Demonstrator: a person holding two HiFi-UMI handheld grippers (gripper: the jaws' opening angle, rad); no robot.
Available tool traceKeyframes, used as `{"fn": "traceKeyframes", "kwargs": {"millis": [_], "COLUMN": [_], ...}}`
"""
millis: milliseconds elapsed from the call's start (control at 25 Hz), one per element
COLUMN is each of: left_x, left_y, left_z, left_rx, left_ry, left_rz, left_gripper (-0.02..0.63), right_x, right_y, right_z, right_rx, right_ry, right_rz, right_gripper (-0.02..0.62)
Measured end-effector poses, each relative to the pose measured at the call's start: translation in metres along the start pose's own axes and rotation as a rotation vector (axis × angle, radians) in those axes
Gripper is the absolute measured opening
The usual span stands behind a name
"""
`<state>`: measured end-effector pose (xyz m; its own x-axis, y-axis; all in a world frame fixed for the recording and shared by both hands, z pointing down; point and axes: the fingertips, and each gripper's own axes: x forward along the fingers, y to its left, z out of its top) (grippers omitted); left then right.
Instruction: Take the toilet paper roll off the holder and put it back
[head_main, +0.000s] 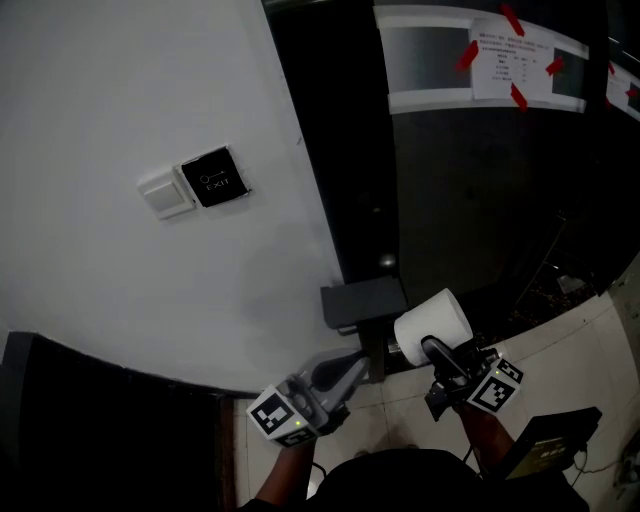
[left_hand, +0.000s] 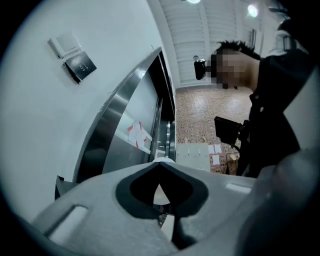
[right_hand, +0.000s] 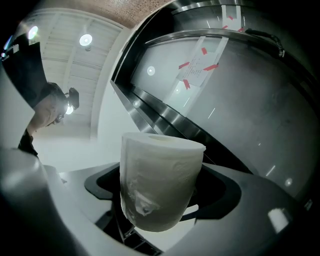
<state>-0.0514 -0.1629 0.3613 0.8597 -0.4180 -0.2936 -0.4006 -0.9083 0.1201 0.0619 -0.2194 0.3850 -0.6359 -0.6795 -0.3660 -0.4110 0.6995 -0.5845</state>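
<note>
One toilet roll is off the holder, at its 4 o'clock, clamped across its sides by the right gripper with jaws spread wide. The left gripper is closed, tips touching and empty, at the holder's 6 o'clock. Risks: the soft paper may squash or slip, and the core may miss the bar when refitting. The holder's bar is lost in shadow, and its mount is unclear.

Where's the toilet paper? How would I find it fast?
Look where the white wall meets the dark door; low on that edge sits a grey holder. Just right of it, the right gripper has its fingers shut on the toilet paper roll, the only round white thing there.
</note>
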Motion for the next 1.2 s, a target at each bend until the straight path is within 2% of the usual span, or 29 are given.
{"fn": "traceKeyframes", "kwargs": {"millis": [280, 640, 920, 1200], "left_x": [-0.005, -0.012, -0.028, -0.045], "left_y": [0.0, 0.004, 0.008, 0.012], "left_z": [0.006, 0.005, -0.007, -0.007], "left_rx": [-0.025, -0.035, -0.063, -0.057], "left_ry": [-0.045, -0.035, -0.007, 0.003], "left_rz": [0.004, 0.031, 0.063, 0.114], "left_gripper": [-0.003, -0.003, -0.003, -0.003], "right_x": [-0.003, -0.003, -0.001, -0.01], "right_y": [-0.004, -0.034, -0.089, -0.158], "right_z": [0.002, 0.011, 0.011, -0.033], "right_rx": [-0.005, 0.012, 0.222, 0.417], "right_ry": [-0.013, -0.054, -0.187, -0.216], "right_rz": [-0.014, -0.059, -0.129, -0.28], "right_gripper": [0.446, 0.446, 0.446, 0.446]}}
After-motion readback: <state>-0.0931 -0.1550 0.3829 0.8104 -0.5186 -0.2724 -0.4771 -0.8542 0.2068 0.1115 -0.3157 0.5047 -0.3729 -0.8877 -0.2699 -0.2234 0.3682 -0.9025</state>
